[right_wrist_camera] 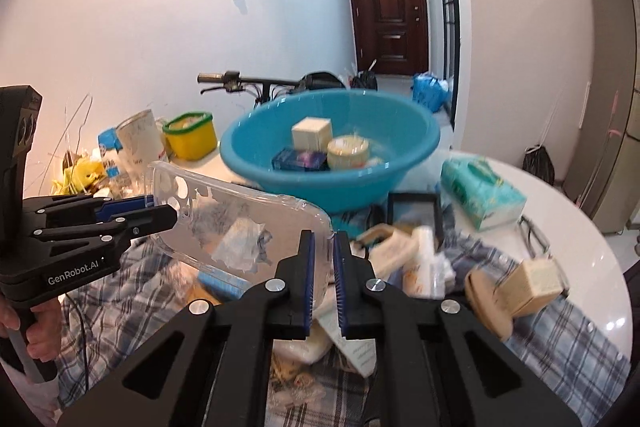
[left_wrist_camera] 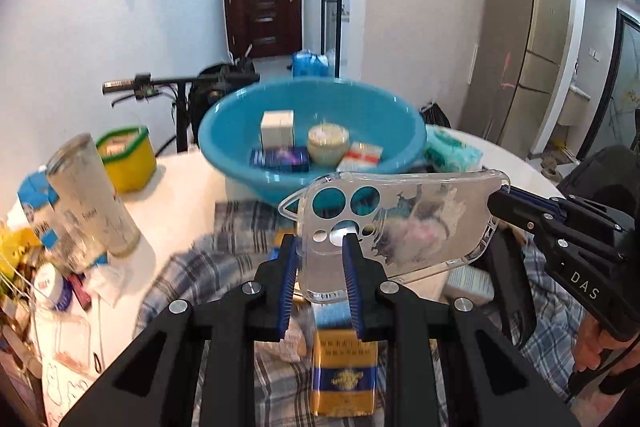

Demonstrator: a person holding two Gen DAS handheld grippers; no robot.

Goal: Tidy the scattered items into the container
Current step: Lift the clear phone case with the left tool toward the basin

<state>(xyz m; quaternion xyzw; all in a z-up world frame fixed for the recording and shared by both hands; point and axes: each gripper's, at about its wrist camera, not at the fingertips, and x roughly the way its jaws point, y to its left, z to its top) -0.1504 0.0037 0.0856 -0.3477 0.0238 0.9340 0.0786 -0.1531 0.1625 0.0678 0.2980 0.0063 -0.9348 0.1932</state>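
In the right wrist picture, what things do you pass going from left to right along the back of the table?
White cup → yellow tub with green rim → blue basin → green tissue pack

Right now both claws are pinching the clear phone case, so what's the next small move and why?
Probably carry the clear phone case forward over the blue basin rim. The left claw grips its camera end, the right claw the other end, and it hangs above the plaid cloth, short of the basin.
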